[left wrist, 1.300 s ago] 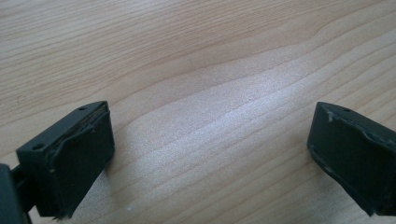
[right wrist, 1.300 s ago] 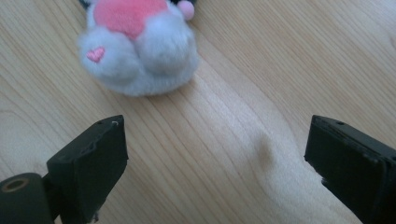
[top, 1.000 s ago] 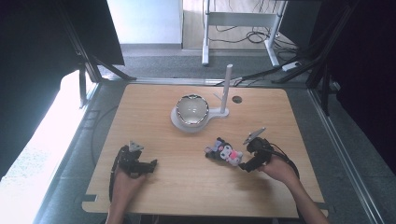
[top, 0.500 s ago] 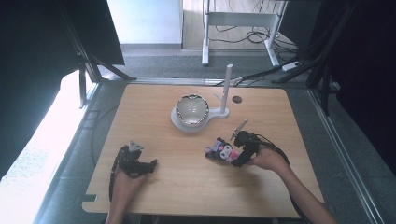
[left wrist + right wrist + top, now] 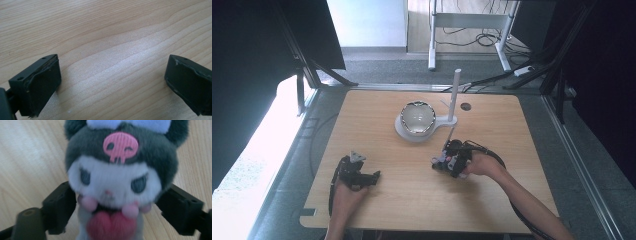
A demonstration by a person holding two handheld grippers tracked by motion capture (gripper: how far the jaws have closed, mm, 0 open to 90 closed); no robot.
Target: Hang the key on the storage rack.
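A plush toy [image 5: 115, 177] with a dark hood, a pink skull mark, a white face and a red heart stands between the jaws of my right gripper [image 5: 117, 207]. The jaws sit wide on either side of its body, close to the fur, and the gripper is open. In the high view the plush toy [image 5: 438, 161] is right of the table's middle, with the right gripper [image 5: 448, 162] against it. My left gripper [image 5: 373, 176] rests at the front left, open, and its jaws [image 5: 112, 80] frame bare wood.
A shiny bowl [image 5: 417, 117] sits on a white base with an upright white post [image 5: 455, 87] at the middle back of the wooden table [image 5: 512, 125]. A small dark hole [image 5: 466, 106] lies behind it. Dark frames stand around the table.
My right gripper has moved left and forward onto the plush toy, so the toy now stands between its jaws. The left gripper has stayed still.
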